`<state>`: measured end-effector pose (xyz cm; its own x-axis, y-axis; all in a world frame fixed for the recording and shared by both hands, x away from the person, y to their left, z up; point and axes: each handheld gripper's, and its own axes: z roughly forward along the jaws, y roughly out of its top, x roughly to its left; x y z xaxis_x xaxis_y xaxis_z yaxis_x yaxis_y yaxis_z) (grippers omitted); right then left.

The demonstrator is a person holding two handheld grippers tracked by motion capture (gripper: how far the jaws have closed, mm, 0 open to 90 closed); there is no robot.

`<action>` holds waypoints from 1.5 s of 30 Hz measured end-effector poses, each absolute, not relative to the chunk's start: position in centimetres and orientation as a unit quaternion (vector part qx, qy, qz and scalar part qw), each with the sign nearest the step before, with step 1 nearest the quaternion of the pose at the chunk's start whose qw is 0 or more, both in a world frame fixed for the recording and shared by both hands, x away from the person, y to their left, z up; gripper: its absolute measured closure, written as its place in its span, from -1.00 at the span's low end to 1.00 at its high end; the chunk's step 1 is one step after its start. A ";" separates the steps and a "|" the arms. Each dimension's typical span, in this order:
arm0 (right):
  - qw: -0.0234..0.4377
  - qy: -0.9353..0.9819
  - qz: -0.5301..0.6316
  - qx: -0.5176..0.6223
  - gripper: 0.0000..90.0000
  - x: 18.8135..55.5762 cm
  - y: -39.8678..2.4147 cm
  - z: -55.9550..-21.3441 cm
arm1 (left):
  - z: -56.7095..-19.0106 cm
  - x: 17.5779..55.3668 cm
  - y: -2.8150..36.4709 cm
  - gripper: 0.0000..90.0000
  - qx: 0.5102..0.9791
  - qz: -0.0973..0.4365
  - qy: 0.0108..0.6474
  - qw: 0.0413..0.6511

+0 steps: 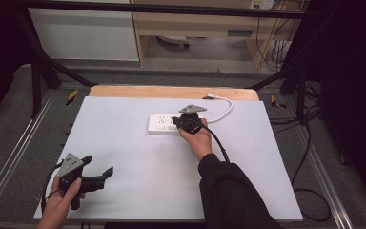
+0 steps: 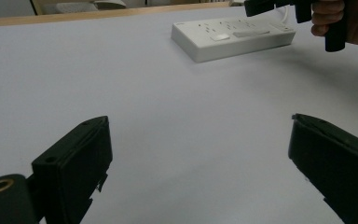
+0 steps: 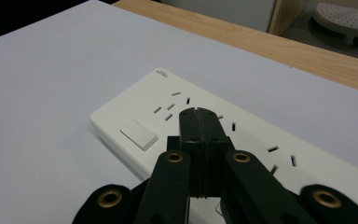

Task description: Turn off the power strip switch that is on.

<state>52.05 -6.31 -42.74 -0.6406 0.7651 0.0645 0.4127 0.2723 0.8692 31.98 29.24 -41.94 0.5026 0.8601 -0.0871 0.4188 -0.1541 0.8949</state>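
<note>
Right gripper [image 3: 199, 114] — jaws pressed together, nothing held, poised over white power strip [image 3: 135, 116]; left gripper [image 2: 200, 154] — held wide, apart.

The left tongs [image 2: 200, 163] stand wide apart over the bare desk [image 2: 168, 116]. Far ahead lies a white power strip [image 2: 230, 37]. The right tongs [image 2: 279, 5] hover above its far end.

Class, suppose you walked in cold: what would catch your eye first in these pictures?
The white power strip lying on the pale table, towards its far side, stands out first. The right gripper hangs just above its sockets with jaws pressed together, empty. Near the table's front left corner, the left gripper waits with jaws wide apart.
</note>
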 end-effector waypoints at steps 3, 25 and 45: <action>0.186 0.778 0.465 0.380 1.00 52.1 -6.1 -43.0 | -41.9 32.0 29.2 -0.86 0.723 0.232 0.442 0.477; 0.177 0.786 0.456 0.379 1.00 52.1 -5.0 -44.5 | -41.9 32.0 29.2 -0.87 0.724 0.231 0.440 0.478; 0.183 0.787 0.456 0.373 1.00 52.0 -4.8 -44.6 | -41.9 32.0 29.2 -0.87 0.725 0.231 0.439 0.477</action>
